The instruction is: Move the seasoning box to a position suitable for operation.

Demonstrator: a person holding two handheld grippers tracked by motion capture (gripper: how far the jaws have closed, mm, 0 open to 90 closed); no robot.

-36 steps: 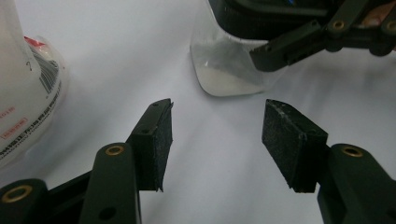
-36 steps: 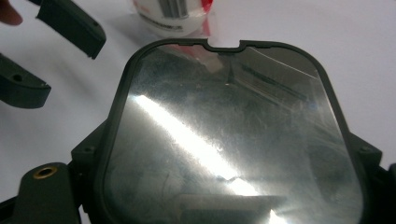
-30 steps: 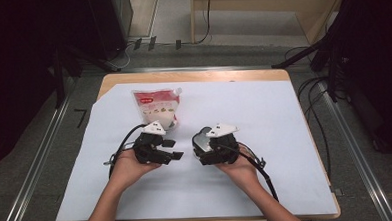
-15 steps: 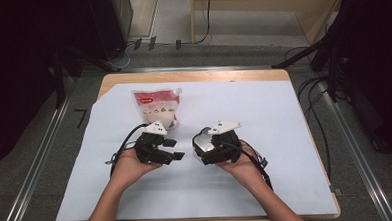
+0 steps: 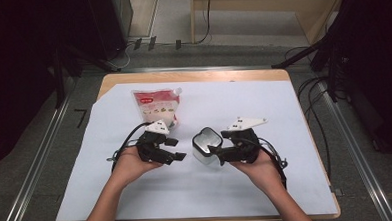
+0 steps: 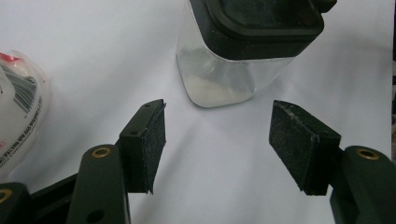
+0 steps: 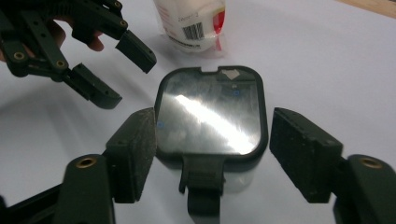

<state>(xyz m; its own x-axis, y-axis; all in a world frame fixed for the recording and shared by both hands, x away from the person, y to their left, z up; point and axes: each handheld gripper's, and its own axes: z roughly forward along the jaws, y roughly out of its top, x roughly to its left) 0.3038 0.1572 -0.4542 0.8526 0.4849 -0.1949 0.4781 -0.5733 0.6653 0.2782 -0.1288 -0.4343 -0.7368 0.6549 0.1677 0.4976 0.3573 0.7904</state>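
Note:
A clear square container [image 5: 205,144] with a black-rimmed lid [image 7: 210,112] stands on the white sheet between my two grippers. My right gripper [image 5: 218,148] [image 7: 210,149] has its jaws on either side of the lid. They have just been closing; the left pad is at the lid's edge and a gap remains at the right pad. My left gripper [image 5: 177,148] [image 6: 217,140] [image 7: 121,74] points at the container [image 6: 224,79] from a short way off. Its jaws have just been opening and hold nothing. A white and red pouch [image 5: 156,107] [image 6: 18,107] [image 7: 191,18] lies flat behind the left gripper.
A white paper sheet [image 5: 264,107] covers most of the wooden table [image 5: 197,76]. Cables trail from both grippers across the sheet. Dark stands and floor cables surround the table; metal rails [image 5: 32,177] run along both sides.
The right hand has drawn back to the right and lifted a little, uncovering the container that it hid before. Its jaws stand narrower. The left hand has stayed put.

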